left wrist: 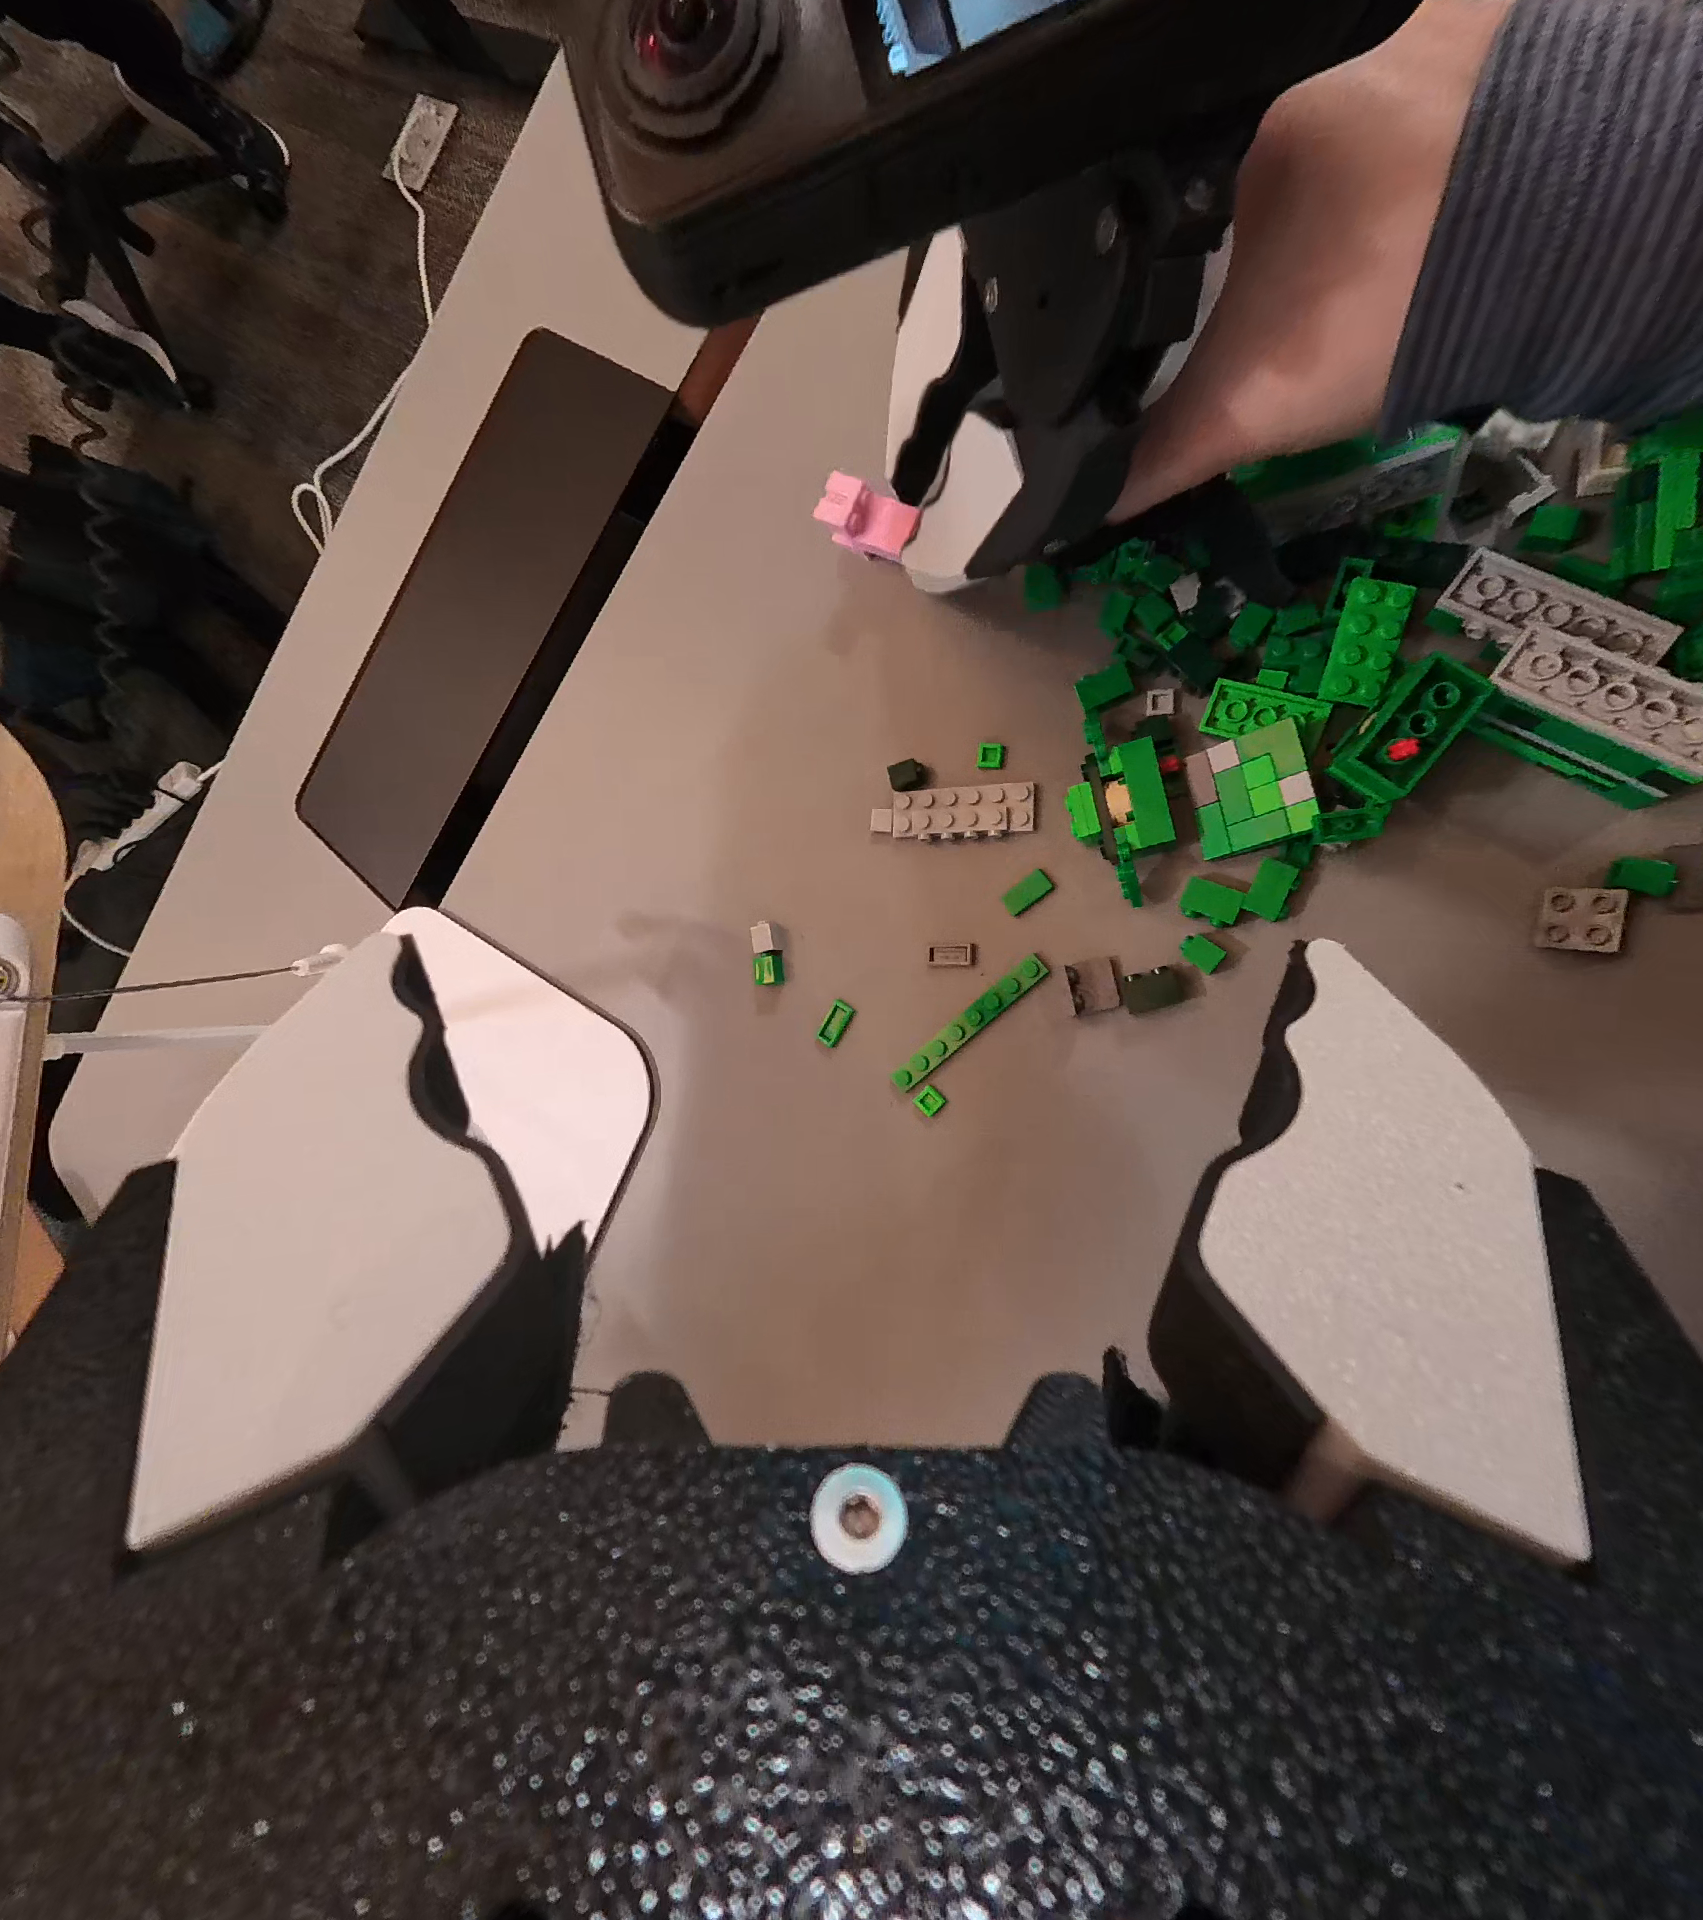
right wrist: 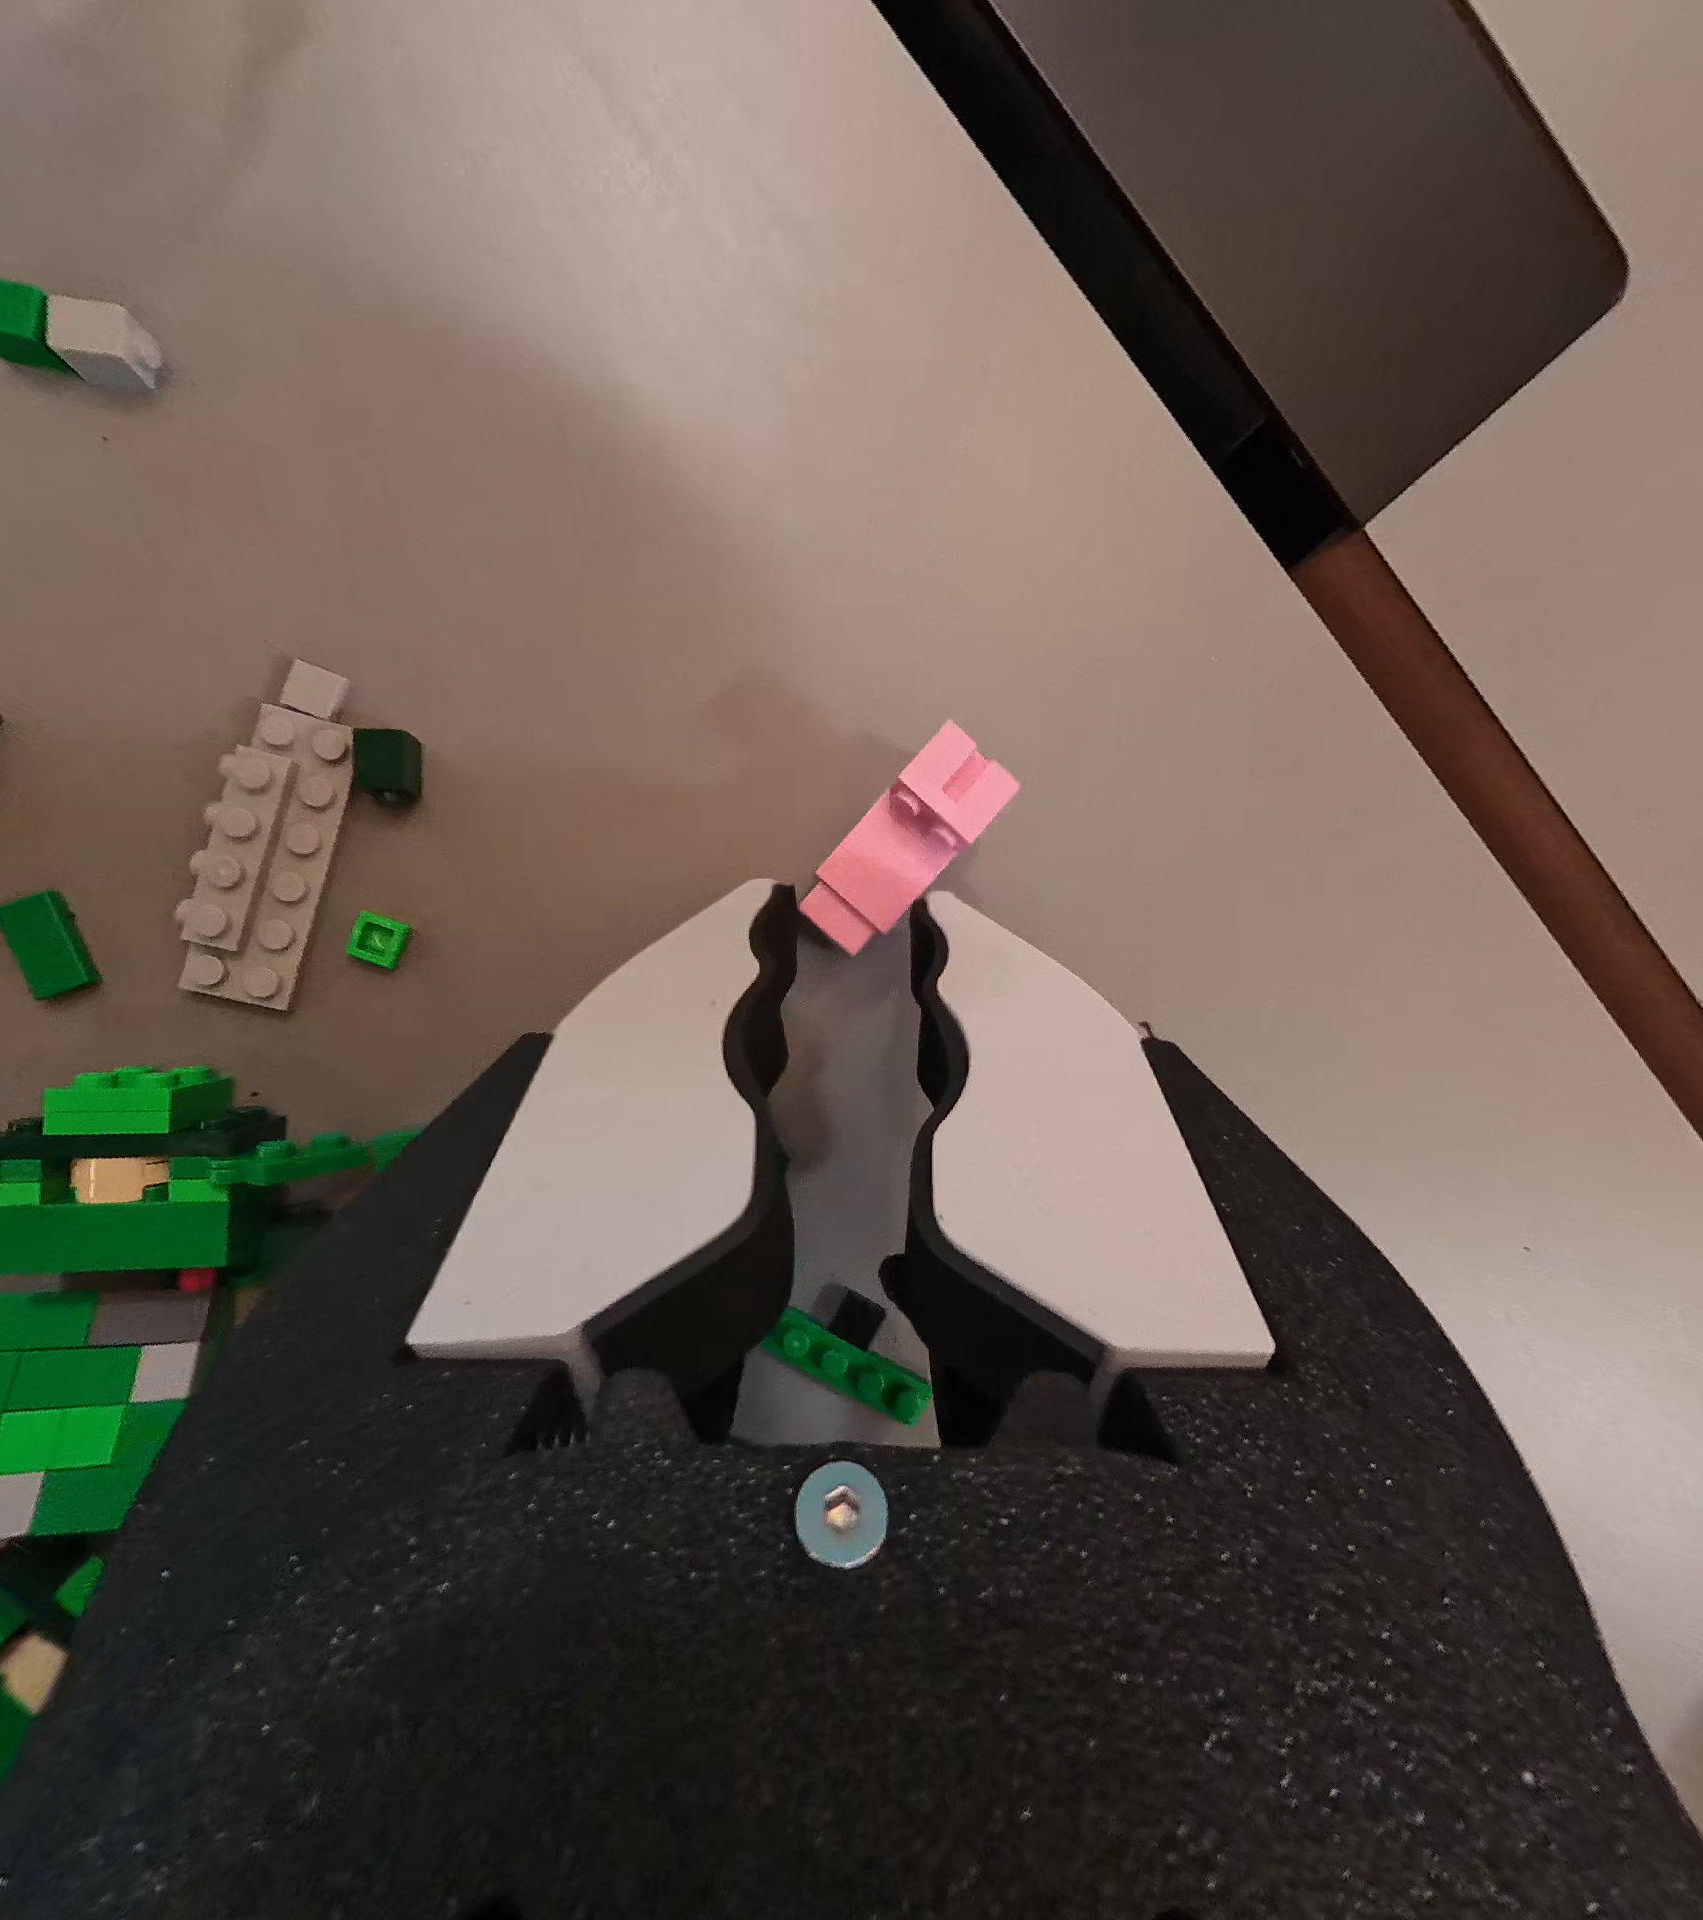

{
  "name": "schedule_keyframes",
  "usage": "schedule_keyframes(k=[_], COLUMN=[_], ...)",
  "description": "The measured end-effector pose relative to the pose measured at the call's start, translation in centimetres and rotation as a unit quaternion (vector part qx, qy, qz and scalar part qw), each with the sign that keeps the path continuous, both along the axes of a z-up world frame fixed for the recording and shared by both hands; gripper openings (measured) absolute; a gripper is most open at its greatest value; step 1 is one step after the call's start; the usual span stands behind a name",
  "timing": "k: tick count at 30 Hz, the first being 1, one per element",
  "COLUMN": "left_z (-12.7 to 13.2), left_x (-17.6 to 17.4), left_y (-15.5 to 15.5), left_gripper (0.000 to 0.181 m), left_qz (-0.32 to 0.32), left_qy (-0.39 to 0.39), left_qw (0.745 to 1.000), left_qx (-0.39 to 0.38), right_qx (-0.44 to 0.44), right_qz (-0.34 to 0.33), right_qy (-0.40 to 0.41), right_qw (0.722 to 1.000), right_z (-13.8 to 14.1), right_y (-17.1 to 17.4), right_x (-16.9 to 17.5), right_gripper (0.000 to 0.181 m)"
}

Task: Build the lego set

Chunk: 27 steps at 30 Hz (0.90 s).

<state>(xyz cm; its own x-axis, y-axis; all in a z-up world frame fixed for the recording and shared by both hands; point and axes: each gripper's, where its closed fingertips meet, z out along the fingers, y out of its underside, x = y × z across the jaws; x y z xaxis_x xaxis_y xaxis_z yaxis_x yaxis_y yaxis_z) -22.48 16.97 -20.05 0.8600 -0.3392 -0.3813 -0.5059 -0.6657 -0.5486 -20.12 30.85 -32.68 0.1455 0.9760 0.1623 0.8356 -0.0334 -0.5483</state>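
My right gripper is shut on a small pink lego piece at its fingertips, held above the grey table. The same piece shows in the left wrist view, with the right gripper behind it. My left gripper is open and empty, hovering above loose green and grey pieces. A partly built green figure lies next to a green tiled block; the figure also shows in the right wrist view. A grey studded plate lies left of it and shows in the right wrist view too.
A heap of green and grey bricks fills the right side. A long green plate and small tiles lie near my left gripper. The table has a dark cut-out slot on the left, near its edge. A person's sleeved arm holds the right gripper. Spacing between my two grippers at the tips: around 20 cm. From either gripper's tips it is about 12 cm to the green tiled block. Seen from the right wrist view as well.
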Motion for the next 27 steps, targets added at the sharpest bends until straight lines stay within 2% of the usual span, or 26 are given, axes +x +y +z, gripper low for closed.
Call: schedule_keyframes(k=[5,8,11,13,17,20,22,24,27], left_z=[0.1,0.1,0.2,0.0,-0.1,-0.3,-2.3,-4.4,-6.7], left_x=[0.1,0.0,0.1,0.6,2.5,4.2,5.8,6.8,7.4], left_y=[0.2,0.4,0.5,0.4,-0.3,-1.2,-2.8,-4.0,-5.1], left_gripper=[0.144,0.143,0.143,0.146,0.145,0.139,0.137,0.134,0.122], left_qz=[-0.008,-0.012,-0.025,-0.043,-0.108,-0.155,-0.209,-0.237,-0.265], left_qy=[-0.006,-0.005,-0.011,-0.033,-0.079,-0.104,-0.120,-0.135,-0.126], left_qw=[1.000,1.000,0.999,0.998,0.991,0.982,0.970,0.961,0.954], left_qx=[0.007,0.012,0.018,0.015,0.011,0.014,-0.017,-0.046,-0.057], right_qx=[0.001,0.021,0.048,0.054,0.058,0.011,0.004,-0.006,-0.039], right_qz=[0.021,0.059,0.124,0.201,0.324,0.365,0.387,0.404,0.425], right_qy=[0.011,0.037,0.068,0.077,0.080,0.091,0.070,0.056,0.062], right_qw=[1.000,0.997,0.989,0.975,0.941,0.926,0.920,0.913,0.902], right_z=[0.4,2.7,6.4,8.4,10.7,10.2,8.2,6.3,4.9], right_y=[0.4,-0.3,-2.2,-4.7,-9.6,-13.6,-15.5,-17.0,-19.0], right_x=[0.1,-0.1,0.1,0.7,3.6,5.9,7.4,8.2,7.9], right_gripper=[0.020,0.020,0.020,0.020,0.019,0.019,0.020,0.019,0.020])
